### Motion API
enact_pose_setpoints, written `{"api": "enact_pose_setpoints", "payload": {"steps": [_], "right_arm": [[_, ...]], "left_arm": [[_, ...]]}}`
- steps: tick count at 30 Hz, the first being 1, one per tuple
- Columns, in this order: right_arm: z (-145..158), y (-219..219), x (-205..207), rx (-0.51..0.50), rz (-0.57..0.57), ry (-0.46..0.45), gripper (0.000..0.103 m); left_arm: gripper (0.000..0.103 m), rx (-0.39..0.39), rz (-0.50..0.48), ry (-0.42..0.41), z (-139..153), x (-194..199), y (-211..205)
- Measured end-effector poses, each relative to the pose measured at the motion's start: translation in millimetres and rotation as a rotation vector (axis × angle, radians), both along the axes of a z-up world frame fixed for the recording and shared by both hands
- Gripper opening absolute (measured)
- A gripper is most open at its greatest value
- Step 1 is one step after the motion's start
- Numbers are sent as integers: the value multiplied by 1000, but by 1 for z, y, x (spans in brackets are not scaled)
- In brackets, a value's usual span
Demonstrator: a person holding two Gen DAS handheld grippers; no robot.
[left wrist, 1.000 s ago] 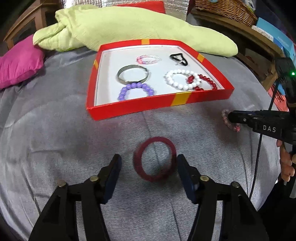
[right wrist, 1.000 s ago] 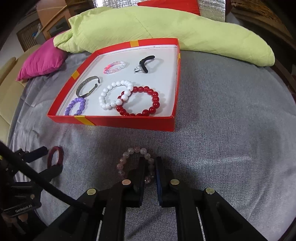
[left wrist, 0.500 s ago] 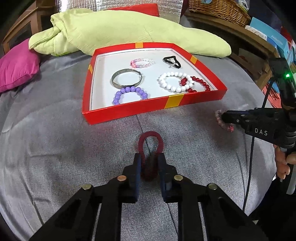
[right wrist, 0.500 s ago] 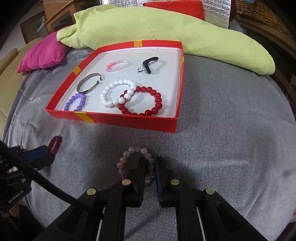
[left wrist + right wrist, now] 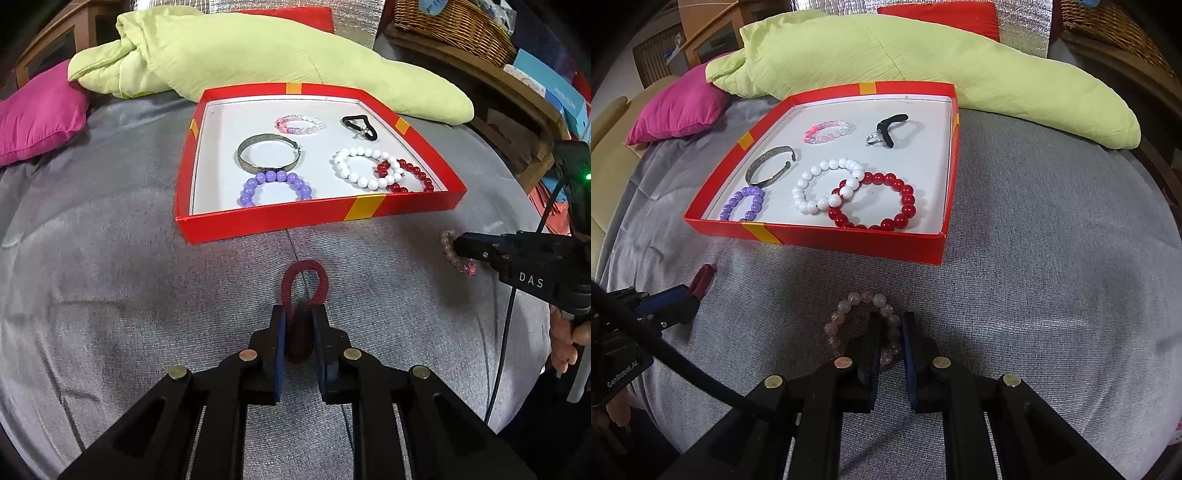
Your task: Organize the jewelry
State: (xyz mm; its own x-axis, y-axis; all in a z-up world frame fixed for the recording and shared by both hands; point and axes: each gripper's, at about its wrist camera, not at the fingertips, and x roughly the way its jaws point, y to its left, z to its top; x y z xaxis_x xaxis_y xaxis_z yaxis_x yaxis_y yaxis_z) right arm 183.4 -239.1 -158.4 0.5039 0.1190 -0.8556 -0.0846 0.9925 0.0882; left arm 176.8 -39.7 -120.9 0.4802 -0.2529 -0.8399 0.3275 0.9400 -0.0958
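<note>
Left gripper pinched the dark red coil band, squashing it to a narrow loop: soft, springy, light. Right gripper was clamped on the pale bead bracelet, probably elastic-strung, beads slippery. Both lay on grey cloth; red tray at twelve o'clock.

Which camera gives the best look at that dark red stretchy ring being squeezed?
The left wrist view: the dark red coil bracelet sits centre frame, pinched into a narrow loop by the left gripper. The right wrist view shows only its tip at the far left edge.
</note>
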Motion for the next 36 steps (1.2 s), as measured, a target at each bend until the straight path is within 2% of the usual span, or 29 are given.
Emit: {"api": "enact_pose_setpoints", "payload": {"steps": [3,10,18,20,21,25,36], "right_arm": [[0,0,0,-2,1,0,14],[0,1,0,-5,0,-1,14],[0,1,0,-6,0,-2,15],[0,1,0,-7,0,-2,15],[0,2,0,-8,0,-2,15],[0,1,0,-7,0,-2,15],[0,1,-1,-2,11,6,15]], "left_arm": [[16,2,5,3,-1,0,0],[37,1,13,9,-2,1,-3],[39,9,4,-3,-3,-1,-6],[33,10,-4,-11,-2,-2,-6],[26,9,-7,-12,-2,-1,-7],[14,4,-16,-21,0,-3,-8],[11,-8,3,-48,7,-1,-5]]}}
